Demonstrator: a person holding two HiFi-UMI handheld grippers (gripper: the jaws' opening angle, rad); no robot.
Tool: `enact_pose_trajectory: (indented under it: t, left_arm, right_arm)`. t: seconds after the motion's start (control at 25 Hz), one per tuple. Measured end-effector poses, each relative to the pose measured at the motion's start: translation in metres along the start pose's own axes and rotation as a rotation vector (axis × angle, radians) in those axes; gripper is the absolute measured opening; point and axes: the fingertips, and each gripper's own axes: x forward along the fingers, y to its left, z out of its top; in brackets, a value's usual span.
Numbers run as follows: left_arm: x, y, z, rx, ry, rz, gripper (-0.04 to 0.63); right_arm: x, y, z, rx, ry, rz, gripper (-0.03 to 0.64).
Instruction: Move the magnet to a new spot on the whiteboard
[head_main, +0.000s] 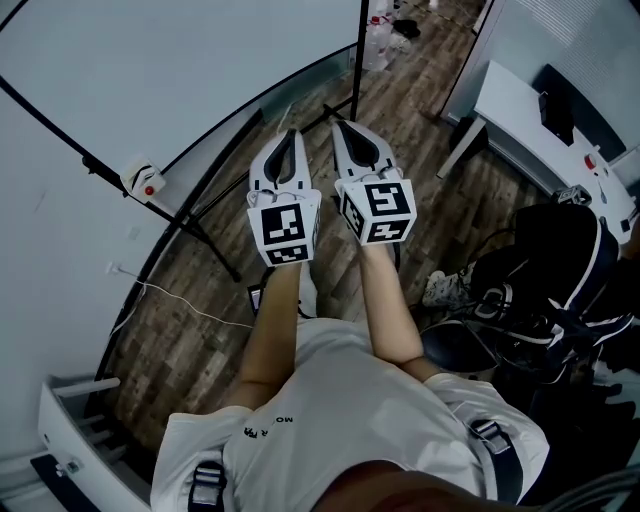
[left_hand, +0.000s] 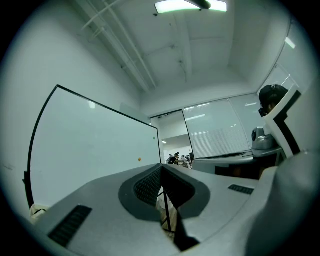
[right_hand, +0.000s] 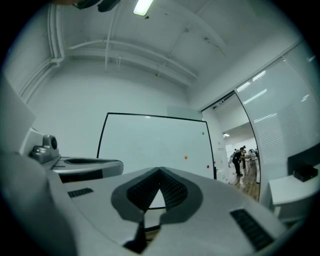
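The whiteboard (head_main: 150, 60) stands on a black frame at the upper left of the head view. In the right gripper view the whiteboard (right_hand: 150, 142) carries a small orange magnet (right_hand: 185, 157), a green one (right_hand: 203, 133) and a red one (right_hand: 208, 166) near its right edge. The left gripper view shows the whiteboard (left_hand: 90, 150) at an angle, with the orange magnet (left_hand: 139, 159) far ahead. My left gripper (head_main: 290, 134) and right gripper (head_main: 344, 127) are held side by side, well short of the board. Both are shut and empty, seen up close as left gripper (left_hand: 161, 168) and right gripper (right_hand: 160, 170).
A black stand leg (head_main: 205, 240) and a vertical post (head_main: 358, 60) of the board frame lie ahead on the wooden floor. A white desk (head_main: 530, 125) and a black bag (head_main: 560, 270) are at the right. A white shelf (head_main: 70, 420) sits at the lower left.
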Motion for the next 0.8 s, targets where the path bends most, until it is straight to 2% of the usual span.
enact_pose_trajectory:
  t: [0.44,0.8]
  left_arm:
    - [0.109,0.037,-0.019,-0.012,-0.014,-0.023,0.003]
    - [0.202,0.085,-0.023,-0.027,-0.014,-0.055,0.003]
  right_arm:
    - [0.102,-0.049,-0.007,0.010,-0.011,-0.034,0.014]
    - [0.200,-0.076,-0.003,0.028,-0.024,-0.062,0.014]
